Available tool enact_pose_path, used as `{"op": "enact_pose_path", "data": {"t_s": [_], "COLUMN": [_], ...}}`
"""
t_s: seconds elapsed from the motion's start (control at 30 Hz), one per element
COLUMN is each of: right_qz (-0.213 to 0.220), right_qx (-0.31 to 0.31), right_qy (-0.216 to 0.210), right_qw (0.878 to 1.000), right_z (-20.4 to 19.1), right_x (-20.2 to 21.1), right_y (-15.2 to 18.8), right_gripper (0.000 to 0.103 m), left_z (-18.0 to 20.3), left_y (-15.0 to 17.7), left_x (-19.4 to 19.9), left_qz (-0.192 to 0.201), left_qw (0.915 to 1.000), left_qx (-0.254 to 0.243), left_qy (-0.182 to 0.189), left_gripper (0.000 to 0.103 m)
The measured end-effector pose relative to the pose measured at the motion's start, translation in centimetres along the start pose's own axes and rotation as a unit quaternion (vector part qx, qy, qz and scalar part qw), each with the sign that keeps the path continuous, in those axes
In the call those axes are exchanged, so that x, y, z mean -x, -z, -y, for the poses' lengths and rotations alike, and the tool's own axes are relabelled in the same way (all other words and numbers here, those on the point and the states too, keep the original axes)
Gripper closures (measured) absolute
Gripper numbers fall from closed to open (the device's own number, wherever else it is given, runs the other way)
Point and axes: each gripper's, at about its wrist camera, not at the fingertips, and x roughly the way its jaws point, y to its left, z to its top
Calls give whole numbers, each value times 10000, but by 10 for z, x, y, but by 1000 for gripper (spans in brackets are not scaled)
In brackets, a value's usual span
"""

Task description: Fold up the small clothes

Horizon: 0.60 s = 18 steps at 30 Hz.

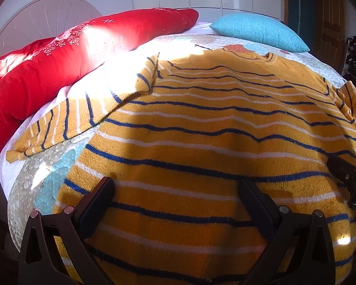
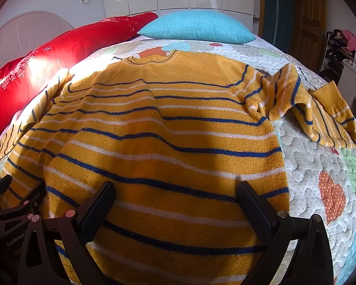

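A mustard-yellow knitted sweater with blue and white stripes [image 2: 159,137] lies flat on the bed, over a quilted bedspread with pastel patches [image 2: 315,166], its hem toward the near edge and its neckline toward the far edge. Beyond the neckline sits a turquoise textured pillow [image 2: 197,27]; a long red bolster with a white snowflake print [image 1: 66,54] runs along the left edge by the headboard.

Left gripper [image 1: 176,201]: jaws spread wide, nothing held, poised over the hem on the left half of the sweater. Right gripper [image 2: 175,201]: likewise wide and empty, over the hem on the right half. Whether either fingertip touches the knit cannot be determined.

The left sleeve [image 1: 80,121] lies fairly straight toward the left edge. The right sleeve [image 2: 303,104] is bunched and doubled over near the right edge.

Risks, as judged:
- Folding over the crumpled right sleeve would trap a lump and skew the fold.
- The knit is thick and loose; a shallow pinch at the hem may take only the top layer, separating front from back.
- A deep pinch could snag the bedspread and lift it as well.
- Uneven lifting by the two grippers would slant the stripes.
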Motion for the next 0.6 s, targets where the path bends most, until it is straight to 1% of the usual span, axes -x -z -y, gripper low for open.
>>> {"op": "enact_pose_path", "data": {"t_s": [0.2, 0.37, 0.4, 0.5, 0.53, 0.6], "right_qz": [-20, -218, -301, -466, -474, -397], "right_qx": [-40, 7, -10, 81, 96, 105], "right_qy": [-49, -78, -108, -14, 32, 126], "right_qw": [10000, 9997, 9995, 9989, 9988, 9991], "right_z": [3, 7, 7, 3, 2, -1], "right_x": [0, -6, -7, -10, -11, -11], "right_y": [-6, -9, -11, -14, -14, -13], "right_gripper": [0, 0, 0, 0, 0, 0], "left_z": [2, 5, 4, -1, -5, -17], "left_y": [2, -1, -2, -6, -7, -9], "left_x": [1, 1, 1, 3, 5, 16], "left_qz": [54, -19, -65, -210, -233, -158], "left_qw": [10000, 10000, 10000, 9995, 9992, 9983], "left_qx": [2, -26, -52, -58, -16, 190], "left_qy": [-18, -16, 17, 216, 316, 530], "left_gripper": [0, 0, 0, 0, 0, 1]}}
